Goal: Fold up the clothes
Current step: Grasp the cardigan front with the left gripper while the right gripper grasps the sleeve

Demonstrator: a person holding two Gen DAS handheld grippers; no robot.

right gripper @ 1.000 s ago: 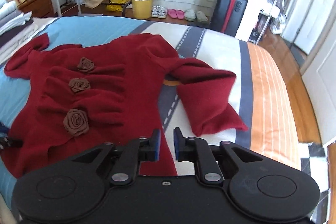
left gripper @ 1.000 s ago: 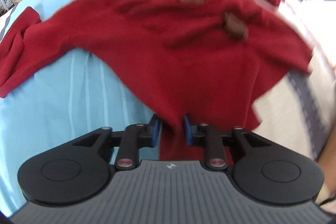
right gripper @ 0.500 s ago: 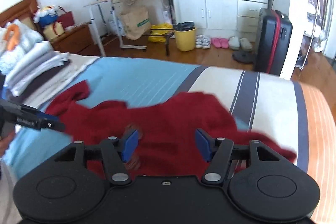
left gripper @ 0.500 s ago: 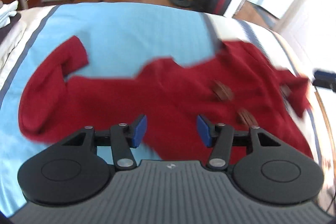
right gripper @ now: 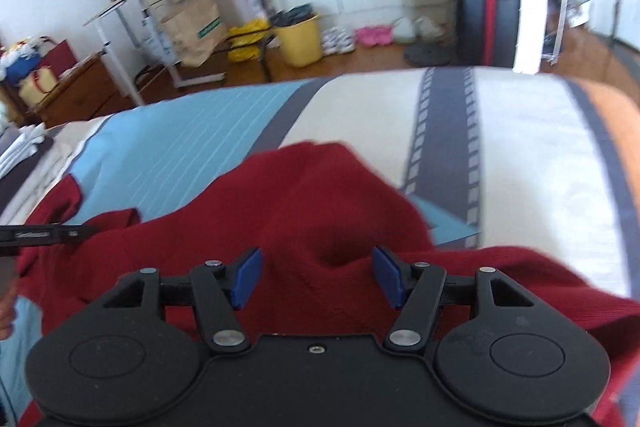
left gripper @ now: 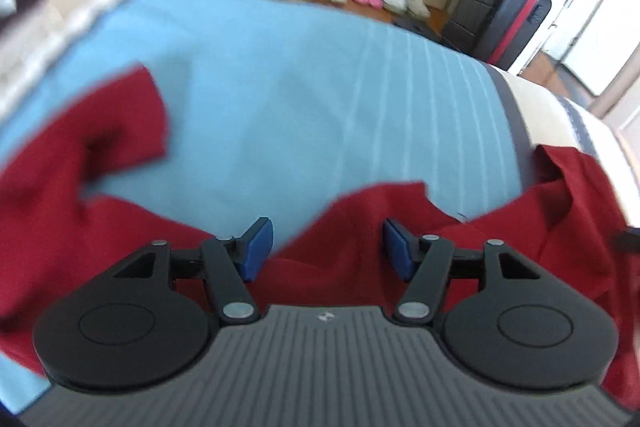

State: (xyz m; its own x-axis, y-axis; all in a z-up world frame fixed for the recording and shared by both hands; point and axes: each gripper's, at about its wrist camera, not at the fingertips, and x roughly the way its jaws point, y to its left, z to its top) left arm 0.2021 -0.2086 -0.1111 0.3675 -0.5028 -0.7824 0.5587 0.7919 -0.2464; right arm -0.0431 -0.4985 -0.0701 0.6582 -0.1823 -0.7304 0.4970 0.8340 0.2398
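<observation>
Blue-padded left tongs (left gripper: 327,249) and right tongs (right gripper: 317,279) are seen with jaws opening, nothing gripped, red fabric below each gap. A dark red knitted garment (right gripper: 320,211) is spread, rumpled, across the bed's striped blue, cream and grey cover (left gripper: 280,99), one sleeve (left gripper: 100,131) towards its left edge.

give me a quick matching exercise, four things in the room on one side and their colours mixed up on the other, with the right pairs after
Things:
1. garment
2. bucket
3. suitcase
4. slippers

Colours:
A. pink
B. dark red
C. black with a red stripe
D. yellow

Pairs: 1-B, 2-D, 3-C, 4-A
</observation>
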